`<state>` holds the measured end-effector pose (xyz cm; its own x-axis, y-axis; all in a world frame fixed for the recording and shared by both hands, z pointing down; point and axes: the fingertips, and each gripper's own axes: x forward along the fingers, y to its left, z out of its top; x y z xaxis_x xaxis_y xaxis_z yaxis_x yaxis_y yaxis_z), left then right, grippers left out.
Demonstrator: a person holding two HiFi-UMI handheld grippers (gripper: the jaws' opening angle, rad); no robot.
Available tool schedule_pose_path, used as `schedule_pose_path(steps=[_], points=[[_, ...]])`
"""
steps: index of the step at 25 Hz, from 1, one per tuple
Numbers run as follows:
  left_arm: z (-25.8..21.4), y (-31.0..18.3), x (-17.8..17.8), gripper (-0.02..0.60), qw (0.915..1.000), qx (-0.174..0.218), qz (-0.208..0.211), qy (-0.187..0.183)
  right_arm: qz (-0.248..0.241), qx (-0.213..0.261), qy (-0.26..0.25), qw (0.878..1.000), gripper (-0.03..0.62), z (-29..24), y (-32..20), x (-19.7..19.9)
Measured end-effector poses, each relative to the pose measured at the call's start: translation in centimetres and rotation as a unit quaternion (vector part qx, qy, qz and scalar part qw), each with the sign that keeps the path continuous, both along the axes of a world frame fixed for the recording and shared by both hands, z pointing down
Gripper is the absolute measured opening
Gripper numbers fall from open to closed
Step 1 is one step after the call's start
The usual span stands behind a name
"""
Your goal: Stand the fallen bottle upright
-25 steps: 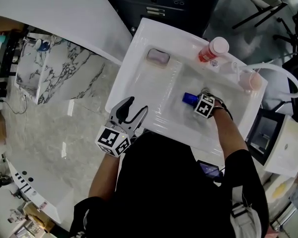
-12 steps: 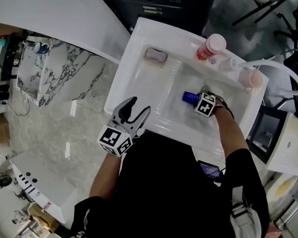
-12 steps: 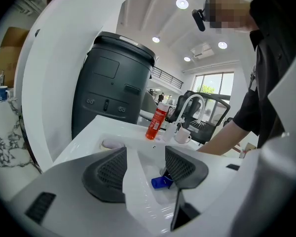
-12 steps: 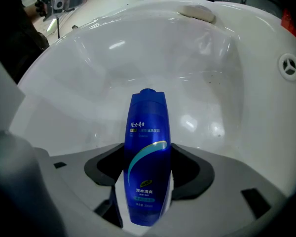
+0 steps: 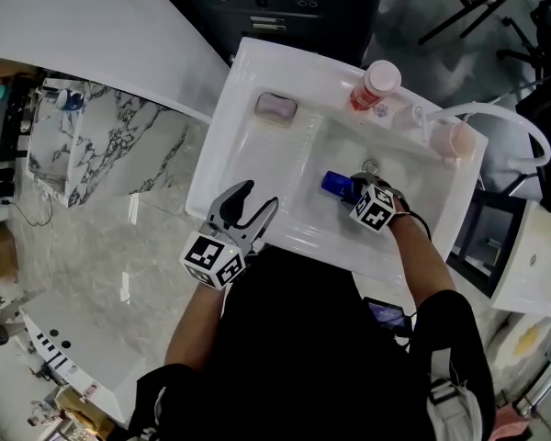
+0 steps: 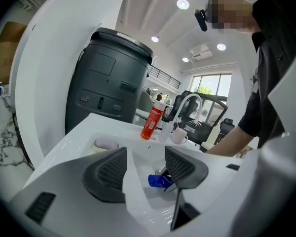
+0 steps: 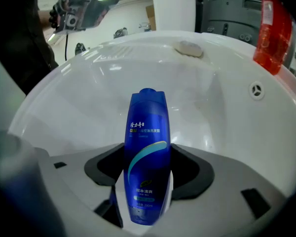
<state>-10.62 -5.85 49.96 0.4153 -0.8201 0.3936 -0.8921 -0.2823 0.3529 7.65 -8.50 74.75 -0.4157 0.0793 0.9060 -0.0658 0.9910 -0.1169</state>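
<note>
Deep in sink [image 5: 239,145], clamped bottle [image 7: 147,132] near its base between right gripper's [image 7: 148,174] wide-set jaws, tilted, not yet upright. Held left gripper [image 5: 255,200] parted and empty at front rim. Risked slip off slick plastic, or topple on curved floor.

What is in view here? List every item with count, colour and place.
sink: one, white, centre of the head view
blue bottle: one, blue, in the basin, between the right gripper's jaws
red bottle: one, red with a pale cap, upright on the back ledge
soap bar: one, pale pink, back-left ledge
cup: one, pale, back ledge by the faucet
faucet: one, white, curved, back-right corner
dark unit: one, dark grey, behind the sink
left gripper: one, grey, open and empty, at the sink's near rim
right gripper: one, grey, closed on the blue bottle
</note>
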Motion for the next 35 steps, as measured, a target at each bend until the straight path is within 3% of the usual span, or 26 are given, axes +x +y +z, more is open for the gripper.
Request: schedule_pose_path(steps=[5,11,15,19,21,28,32,35], points=[[1.3,-1.0,1.5,0.256,0.9995,-0.011,0.026,0.011,0.074,-0.004,-0.072,0.995,0.29,-3.0,0.0,-1.9],[4.4,-3.1,5.3,0.258,0.9954,-0.045,0.068,0.05,0.114,-0.004,-0.123,0.986,0.29,-5.3,0.0,-3.6],[6.6,-3.9,7.3,0.258,0.9913,-0.071,0.098,0.052,0.153,-0.007,-0.156,0.976,0.29,-7.2,-0.2,-4.5],[8.7,-4.6,8.7,0.258,0.9835,-0.108,0.11,0.095,0.177,-0.006,-0.189,0.966,0.29,-8.9,-0.1,-5.8],[9.4,-5.1,9.2,0.258,0.9794,-0.121,0.114,0.116,0.182,-0.003,-0.197,0.963,0.29,-9.4,0.2,-6.3],[10.1,-5.9,10.3,0.258,0.9725,-0.132,0.136,0.136,0.202,0.012,-0.208,0.957,0.29,-10.6,0.1,-7.2],[9.1,-6.1,10.6,0.178,0.9671,-0.124,0.144,0.17,0.208,0.017,-0.212,0.955,0.29,-11.1,0.2,-7.7],[8.3,-6.2,10.4,0.164,0.9664,-0.114,0.142,0.182,0.213,0.018,-0.214,0.953,0.29,-11.3,0.2,-7.9]])
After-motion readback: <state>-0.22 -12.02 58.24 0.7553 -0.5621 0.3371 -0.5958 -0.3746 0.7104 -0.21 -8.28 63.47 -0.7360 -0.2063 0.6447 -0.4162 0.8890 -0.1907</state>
